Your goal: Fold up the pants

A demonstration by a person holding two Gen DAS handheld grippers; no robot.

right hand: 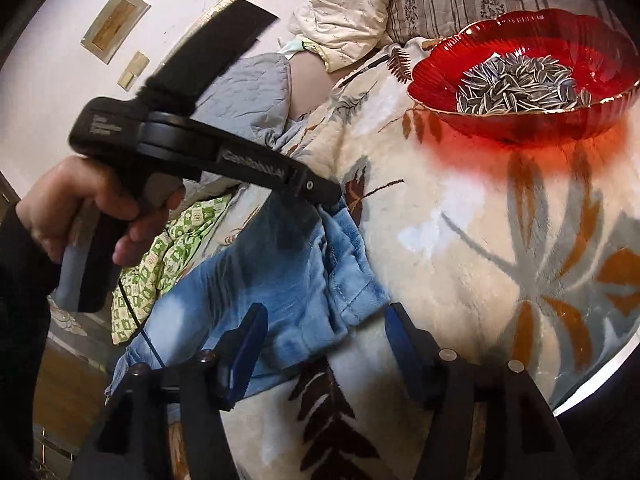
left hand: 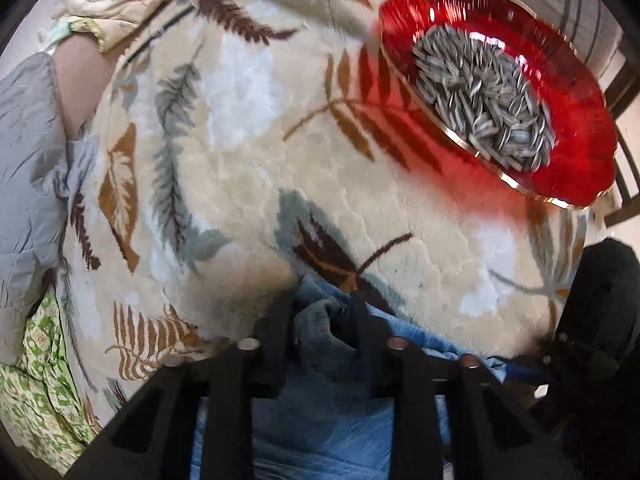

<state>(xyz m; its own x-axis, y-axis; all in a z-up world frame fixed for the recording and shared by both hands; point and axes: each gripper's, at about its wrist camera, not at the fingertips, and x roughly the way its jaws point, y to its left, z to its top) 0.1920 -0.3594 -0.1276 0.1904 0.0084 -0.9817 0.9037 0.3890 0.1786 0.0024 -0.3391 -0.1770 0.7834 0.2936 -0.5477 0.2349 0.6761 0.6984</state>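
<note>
Light blue fleece-lined pants (right hand: 280, 280) lie crumpled on a cream blanket with a leaf pattern (right hand: 480, 280). My left gripper (left hand: 322, 320) points steeply down at their upper end, its black fingers (left hand: 280, 328) shut on a bunched fold of the pants (left hand: 320, 432). The right wrist view shows the same left gripper (right hand: 320, 200) held by a hand (right hand: 92, 208), its tip at the pants' far edge. My right gripper (right hand: 324, 340) stands open low over the blanket. Its blue pads (right hand: 246, 344) flank the pants' near hem without pressing on it.
A red glass bowl (right hand: 520, 128) of sunflower seeds sits on the blanket, far right of the pants; it also appears in the left wrist view (left hand: 580, 152). A cream pillow (right hand: 348, 12), grey quilt (right hand: 256, 92) and green patterned cloth (right hand: 168, 248) lie to the left.
</note>
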